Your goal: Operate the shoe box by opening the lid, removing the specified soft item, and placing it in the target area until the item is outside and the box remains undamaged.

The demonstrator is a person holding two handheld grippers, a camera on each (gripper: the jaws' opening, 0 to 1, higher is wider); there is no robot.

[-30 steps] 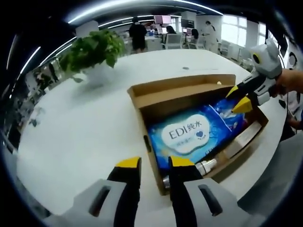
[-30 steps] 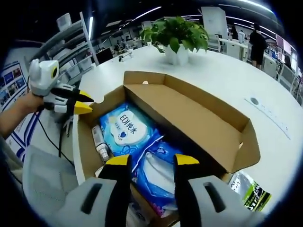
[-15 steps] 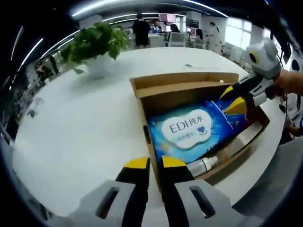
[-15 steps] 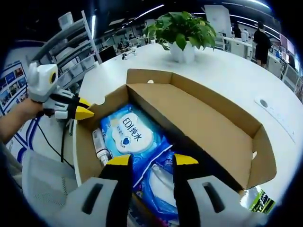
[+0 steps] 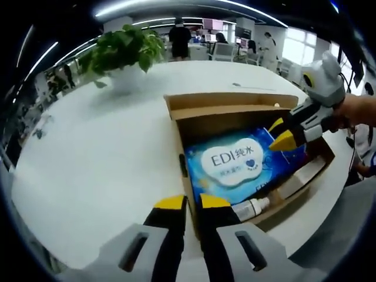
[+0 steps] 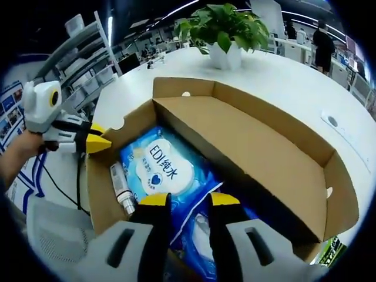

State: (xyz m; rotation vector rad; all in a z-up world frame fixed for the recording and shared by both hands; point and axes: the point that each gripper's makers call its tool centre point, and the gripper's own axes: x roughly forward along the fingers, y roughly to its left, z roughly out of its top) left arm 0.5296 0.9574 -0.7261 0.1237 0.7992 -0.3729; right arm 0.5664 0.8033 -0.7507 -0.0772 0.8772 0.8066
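Note:
The brown shoe box (image 5: pixel 229 108) lies open on the white table, its lid (image 6: pixel 264 158) folded back. Inside lies a blue "EDI" wet-wipe pack (image 5: pixel 235 161) (image 6: pixel 158 167), a second blue soft pack (image 6: pixel 197 229) beside it, and a small bottle (image 5: pixel 249 207) (image 6: pixel 120 188) along one wall. My left gripper (image 5: pixel 192 202) is pinched on the box's short wall, also seen from the other hand (image 6: pixel 100 138). My right gripper (image 6: pixel 189 200) is down inside the box over the blue packs, jaws a little apart; it enters the left gripper view from the right (image 5: pixel 279 133).
A potted plant (image 5: pixel 126 50) (image 6: pixel 226 29) stands on the round white table (image 5: pixel 106 153) beyond the box. A green packet (image 6: pixel 329 249) lies outside the box by the lid's corner. People and desks fill the office behind.
My left jaws have narrowed onto the box wall. My right gripper has dropped lower into the box toward the blue packs, and its jaws have drawn closer together.

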